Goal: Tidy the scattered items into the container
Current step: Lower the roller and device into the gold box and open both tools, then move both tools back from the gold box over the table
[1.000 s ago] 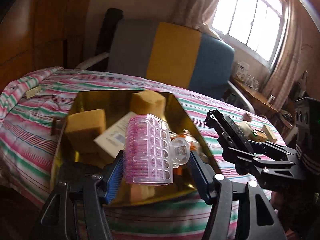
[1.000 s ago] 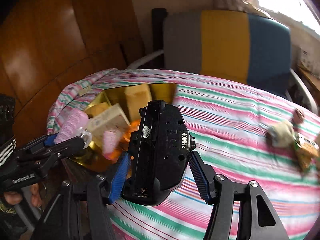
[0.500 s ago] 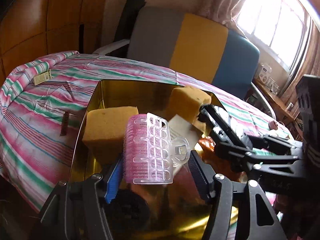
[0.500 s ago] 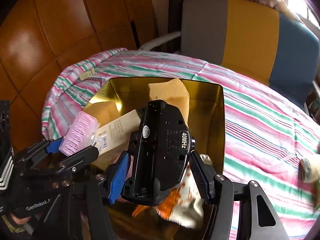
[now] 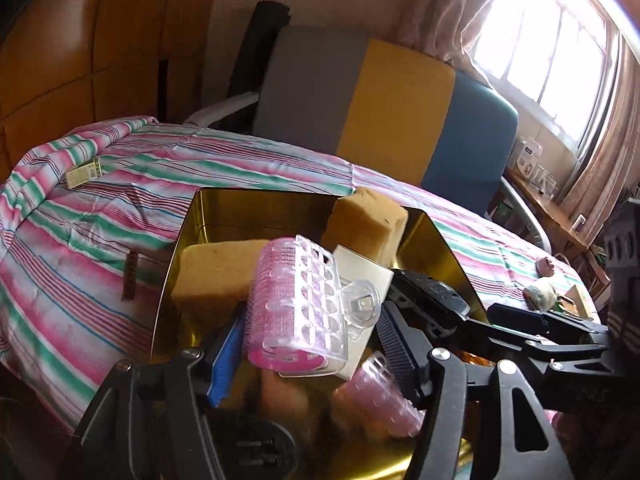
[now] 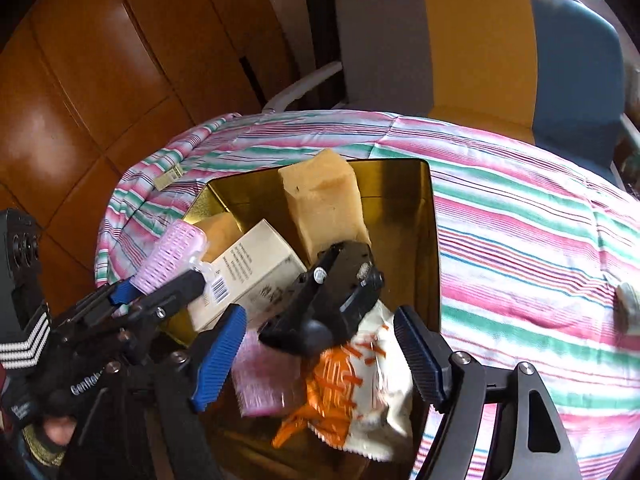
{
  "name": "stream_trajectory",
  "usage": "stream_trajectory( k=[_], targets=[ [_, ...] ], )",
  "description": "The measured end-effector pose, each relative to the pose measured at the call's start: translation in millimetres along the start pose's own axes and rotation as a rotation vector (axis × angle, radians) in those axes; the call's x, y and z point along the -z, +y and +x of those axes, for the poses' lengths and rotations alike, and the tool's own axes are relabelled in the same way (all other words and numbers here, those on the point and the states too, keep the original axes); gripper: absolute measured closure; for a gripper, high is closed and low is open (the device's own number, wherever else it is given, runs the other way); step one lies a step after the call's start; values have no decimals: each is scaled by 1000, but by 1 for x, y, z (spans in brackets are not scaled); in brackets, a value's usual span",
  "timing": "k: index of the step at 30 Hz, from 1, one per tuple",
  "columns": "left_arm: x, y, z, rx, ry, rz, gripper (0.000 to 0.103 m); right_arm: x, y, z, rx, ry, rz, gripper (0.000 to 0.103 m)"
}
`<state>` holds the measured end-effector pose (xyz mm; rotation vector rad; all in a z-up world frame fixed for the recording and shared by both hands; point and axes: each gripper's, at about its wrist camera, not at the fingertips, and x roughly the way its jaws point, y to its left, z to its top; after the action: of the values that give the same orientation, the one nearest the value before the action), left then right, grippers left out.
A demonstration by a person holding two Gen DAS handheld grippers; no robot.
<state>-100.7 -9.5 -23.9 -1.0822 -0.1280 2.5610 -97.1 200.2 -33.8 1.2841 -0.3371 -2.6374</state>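
Observation:
A gold tin (image 6: 434,240) on the striped bedspread holds two yellow sponges (image 6: 324,204) (image 5: 212,276), a white box (image 6: 248,272), an orange-and-white snack packet (image 6: 360,392) and a pink hair roller (image 6: 264,384). My right gripper (image 6: 318,316) hangs over the tin with its jaws opening. The black remote control (image 6: 336,296) lies tilted on the packet between its fingers, touched by neither pad. My left gripper (image 5: 310,320) is over the tin's near left part. Its jaws are starting to open, and a second pink hair roller (image 5: 296,304) with a clear clip is still caught between the pads.
The pink, green and white bedspread (image 5: 100,220) surrounds the tin. A small label (image 5: 84,172) and a brown strip (image 5: 130,276) lie on its left side. Small items (image 5: 540,296) sit at its far right. A grey, yellow and blue chair (image 6: 460,48) stands behind.
Both grippers moved in over the tin. The right gripper opened and the black remote dropped onto the snack packet. The roller in the left gripper has tilted.

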Motion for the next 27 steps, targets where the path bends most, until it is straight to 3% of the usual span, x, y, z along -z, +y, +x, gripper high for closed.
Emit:
stream_trajectory(
  k=[9,15,21,27],
  targets=[
    [24,-5,-21,-2,15,-9,37,33,-21,-34,-14,-42,82,26],
    [36,-20,-29,0,16,10,37,60,-63,-77,28,-102,150,26],
    [41,-70,-38,101,-2,96,37,104,-144,-133,174,-162,277,25],
    [56,-144,-18,244,87,229,36,160,-247,-202,372,-218,497,25]
  ],
)
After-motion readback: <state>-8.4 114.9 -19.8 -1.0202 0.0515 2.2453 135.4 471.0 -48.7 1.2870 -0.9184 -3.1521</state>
